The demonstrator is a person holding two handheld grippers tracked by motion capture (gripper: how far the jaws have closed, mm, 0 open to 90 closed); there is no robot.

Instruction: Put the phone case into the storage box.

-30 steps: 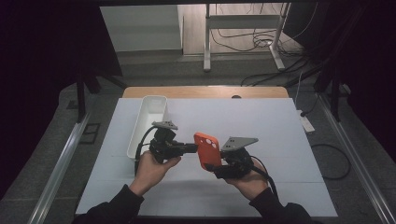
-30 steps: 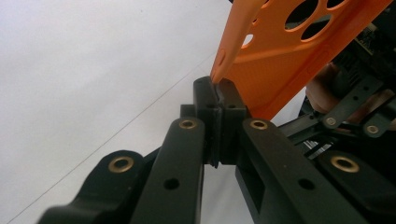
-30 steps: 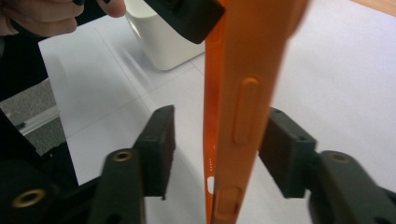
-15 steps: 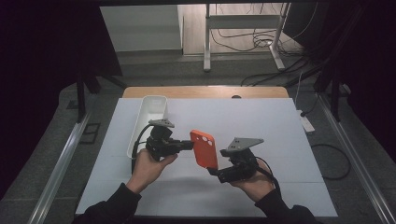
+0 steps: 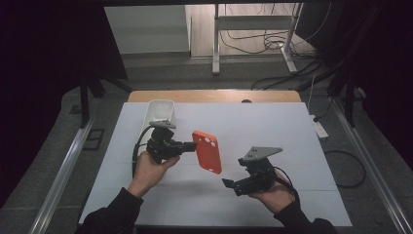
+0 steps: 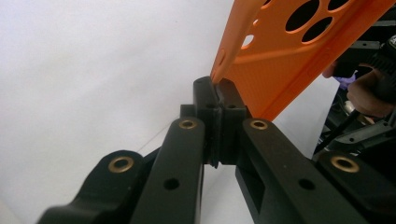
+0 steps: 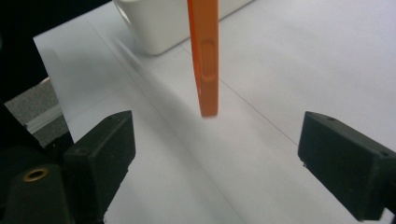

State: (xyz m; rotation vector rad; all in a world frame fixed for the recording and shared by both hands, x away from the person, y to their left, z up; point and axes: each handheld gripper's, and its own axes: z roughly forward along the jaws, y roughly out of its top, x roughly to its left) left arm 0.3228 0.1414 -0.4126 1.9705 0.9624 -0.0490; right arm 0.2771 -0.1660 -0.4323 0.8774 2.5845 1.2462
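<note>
Left gripper (image 5: 187,145) of mine pinches the orange phone case (image 5: 207,151) by its edge, jaws pressed tight w/ the thin rim between them, case held up in the air over the white desk (image 5: 272,122), tilted, camera cutouts toward the top. Right gripper (image 5: 233,184) sits near the case's lower end but apart from it; its jaws have just been opening & now stand spread wide, nothing between the pads. From the right gripper view the case (image 7: 205,56) hangs edge-on ahead of the jaws. White bin (image 5: 160,109) rests on the desk just behind my left hand (image 5: 148,168).
</note>
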